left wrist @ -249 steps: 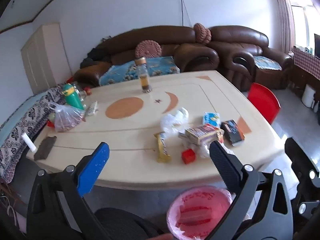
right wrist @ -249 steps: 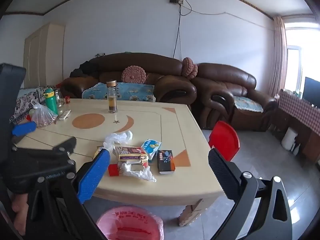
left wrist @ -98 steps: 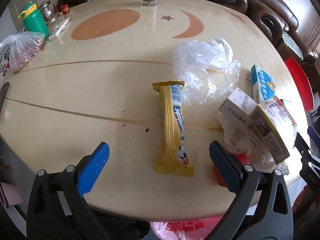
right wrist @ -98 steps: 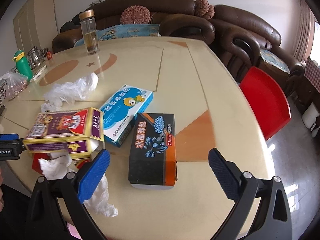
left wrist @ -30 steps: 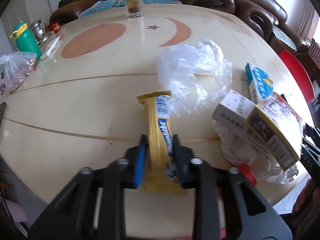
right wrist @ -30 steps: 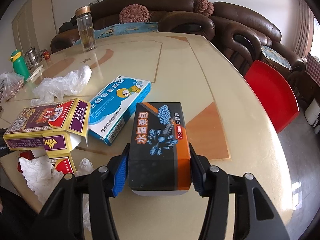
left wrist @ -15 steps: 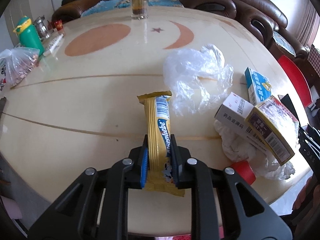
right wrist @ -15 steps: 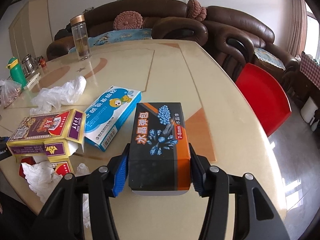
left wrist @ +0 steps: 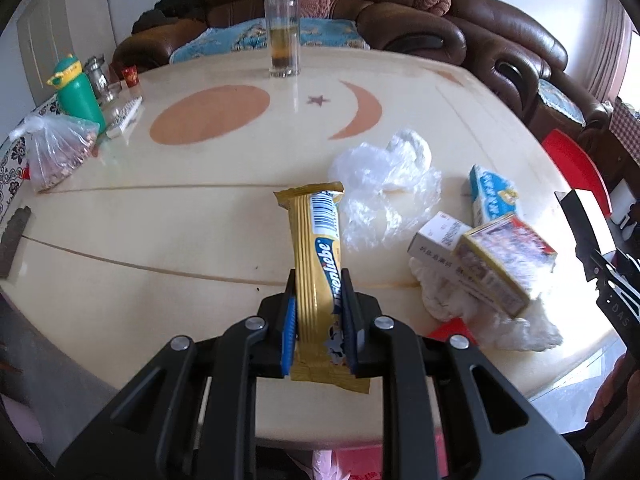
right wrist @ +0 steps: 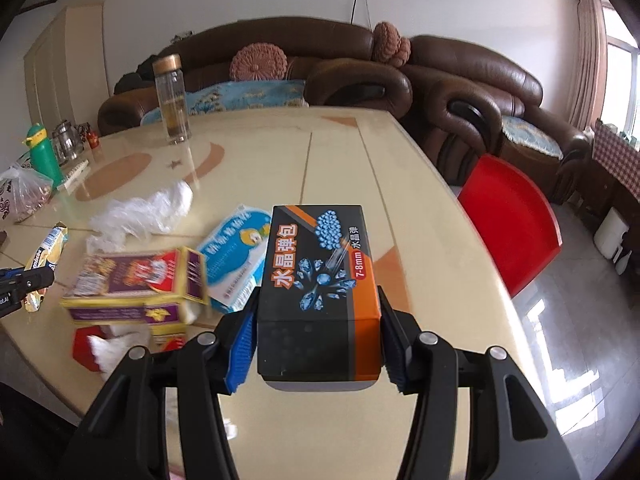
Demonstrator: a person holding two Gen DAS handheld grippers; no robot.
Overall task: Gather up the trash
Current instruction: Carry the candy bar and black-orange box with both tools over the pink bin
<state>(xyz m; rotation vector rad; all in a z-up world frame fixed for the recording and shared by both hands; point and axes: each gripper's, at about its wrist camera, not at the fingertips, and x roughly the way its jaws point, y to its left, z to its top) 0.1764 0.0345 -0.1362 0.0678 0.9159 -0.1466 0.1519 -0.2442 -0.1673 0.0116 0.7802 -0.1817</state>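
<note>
The left gripper (left wrist: 318, 322) is clamped on a yellow wafer-bar wrapper (left wrist: 318, 264), its blue-padded fingers (left wrist: 289, 330) pressing the wrapper's near end from both sides. The wrapper juts forward from the jaws, barcode end farthest out, and appears lifted clear of the table (left wrist: 180, 220).

The right gripper (right wrist: 314, 334) is closed around a black-and-orange box (right wrist: 320, 276) printed with blue crystals, the pads gripping its two long sides near the back edge. The box is level and seems raised above the tabletop, though contact underneath is hidden.

Just beyond the wrapper's tip lies a crumpled clear plastic bag (left wrist: 386, 184). To its right sit a light blue carton (left wrist: 494, 196), a white carton (left wrist: 440, 240) and a yellow-and-purple box (left wrist: 506, 262), the last two resting on crumpled white tissue (left wrist: 492, 316) with a small red piece (left wrist: 450, 328) at the table's near edge. In the right wrist view the same yellow-and-purple box (right wrist: 136, 280) is blurred, and the light blue carton (right wrist: 236, 260) lies just left of the held box.

Farther back a glass bottle with a gold cap (left wrist: 282, 28) stands upright near the star and crescent inlays. At the far left edge are a green bottle (left wrist: 76, 92) and a knotted bag of reddish contents (left wrist: 56, 152). A red chair (right wrist: 508, 224) stands beside the table's right side, and a brown leather sofa (right wrist: 352, 68) runs behind. Below the near edge, a strip of pink bin liner (left wrist: 352, 462) shows between the gripper arms.
</note>
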